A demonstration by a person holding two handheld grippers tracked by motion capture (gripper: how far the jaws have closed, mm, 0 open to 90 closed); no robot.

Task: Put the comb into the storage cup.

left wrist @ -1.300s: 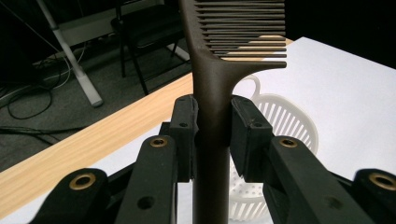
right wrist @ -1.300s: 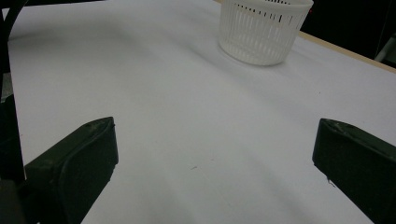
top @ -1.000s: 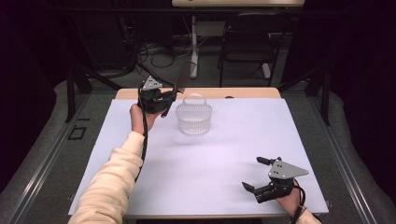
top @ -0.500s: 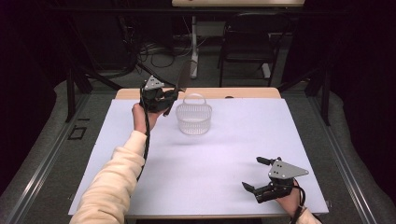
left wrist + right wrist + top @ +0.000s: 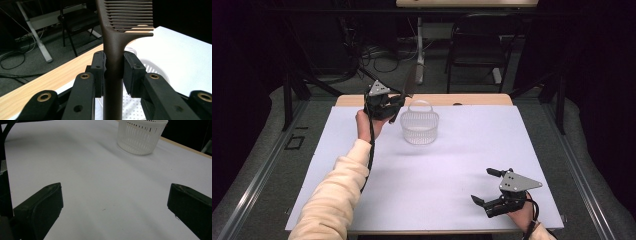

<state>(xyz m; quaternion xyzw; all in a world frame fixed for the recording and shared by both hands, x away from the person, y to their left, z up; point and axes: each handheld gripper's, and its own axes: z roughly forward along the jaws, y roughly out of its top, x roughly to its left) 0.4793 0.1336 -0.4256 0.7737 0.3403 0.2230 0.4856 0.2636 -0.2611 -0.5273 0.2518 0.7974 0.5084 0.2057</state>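
Little change over the last second: the left gripper remains raised, jaws clamped on the handle of a dark comb, just beside and above the white basket. Placement appears imminent. Basket contents: none seen. The right gripper rests well apart, jaws spread, holding nothing.

Background: table and room clutter

White sheet covers the wooden table, wood showing along the far edge. Behind it: dark folding chair, white desk leg, loose cables on grey floor. Black square mark on the floor at left.
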